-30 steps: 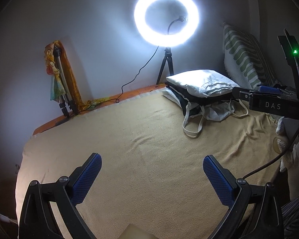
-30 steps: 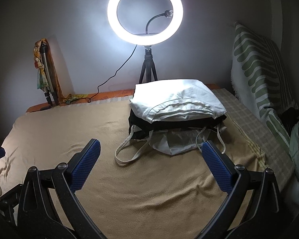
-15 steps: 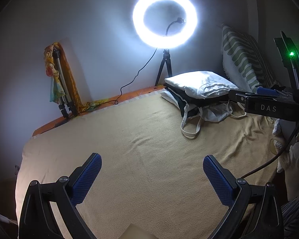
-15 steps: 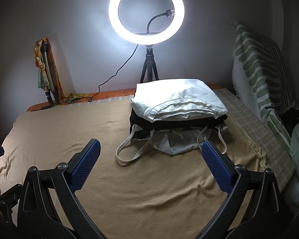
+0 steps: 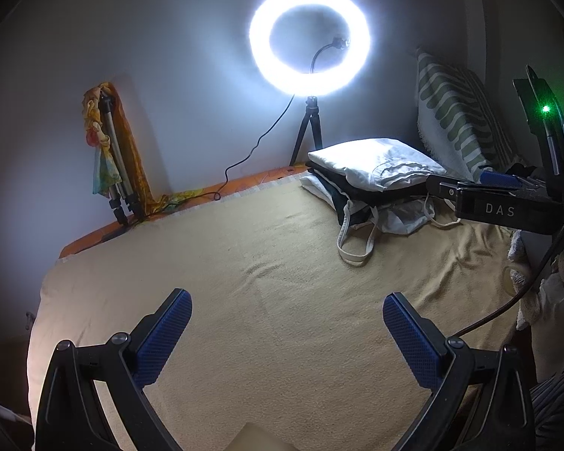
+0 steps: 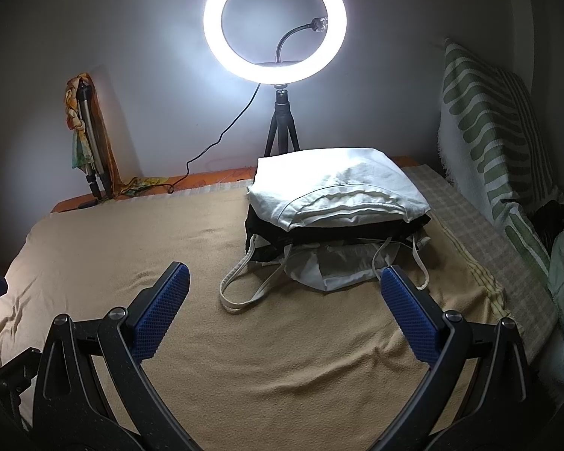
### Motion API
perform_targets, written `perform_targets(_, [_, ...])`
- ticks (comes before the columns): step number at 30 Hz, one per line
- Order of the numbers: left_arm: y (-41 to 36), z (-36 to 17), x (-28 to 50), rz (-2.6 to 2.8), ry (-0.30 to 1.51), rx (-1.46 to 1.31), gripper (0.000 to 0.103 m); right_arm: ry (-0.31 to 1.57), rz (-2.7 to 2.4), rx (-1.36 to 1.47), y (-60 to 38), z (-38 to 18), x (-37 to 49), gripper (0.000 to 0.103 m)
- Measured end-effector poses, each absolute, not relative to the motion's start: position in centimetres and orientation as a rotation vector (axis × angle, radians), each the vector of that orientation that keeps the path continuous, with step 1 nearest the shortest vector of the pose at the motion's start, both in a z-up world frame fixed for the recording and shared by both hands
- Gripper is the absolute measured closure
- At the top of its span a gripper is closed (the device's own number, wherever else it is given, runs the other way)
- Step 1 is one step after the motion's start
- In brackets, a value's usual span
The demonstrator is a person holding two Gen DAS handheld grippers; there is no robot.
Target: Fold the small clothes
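Both tools are empty. The left gripper has its jaws spread wide above bare tan blanket; the right gripper is equally wide and points toward the stack of clothes at the far right of the bed, just in front of the ring light and left of the striped cushion. The stack lies squared: a white garment on top, a dark garment beneath it, and a pale piece with long loops or straps at the bottom, the loops trailing onto the blanket toward the near side. This arrangement fits either a finished pile of folded items or a supply pile waiting to be taken one at a time; the views do not settle which. Whichever applies, any grip on the stack should take a single layer at its near edge, with the jaws closing on cloth only. Keep the pads clear of the trailing straps, which could snag and drag the pile. The broad near-left blanket area offers flat working room.
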State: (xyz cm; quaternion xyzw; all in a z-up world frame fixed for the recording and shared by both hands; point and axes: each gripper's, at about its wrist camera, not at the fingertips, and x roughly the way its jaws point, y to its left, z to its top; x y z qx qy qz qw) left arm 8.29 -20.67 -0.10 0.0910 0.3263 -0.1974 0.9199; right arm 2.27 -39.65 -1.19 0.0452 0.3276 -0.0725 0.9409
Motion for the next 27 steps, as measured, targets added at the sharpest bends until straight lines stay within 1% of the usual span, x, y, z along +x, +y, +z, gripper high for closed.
perform_targets(27, [-20.59,0.38,8.13,-0.41,0.658,0.181,0.0,0.673,-0.145,0.101,-39.76,-1.15,2.34,0.0])
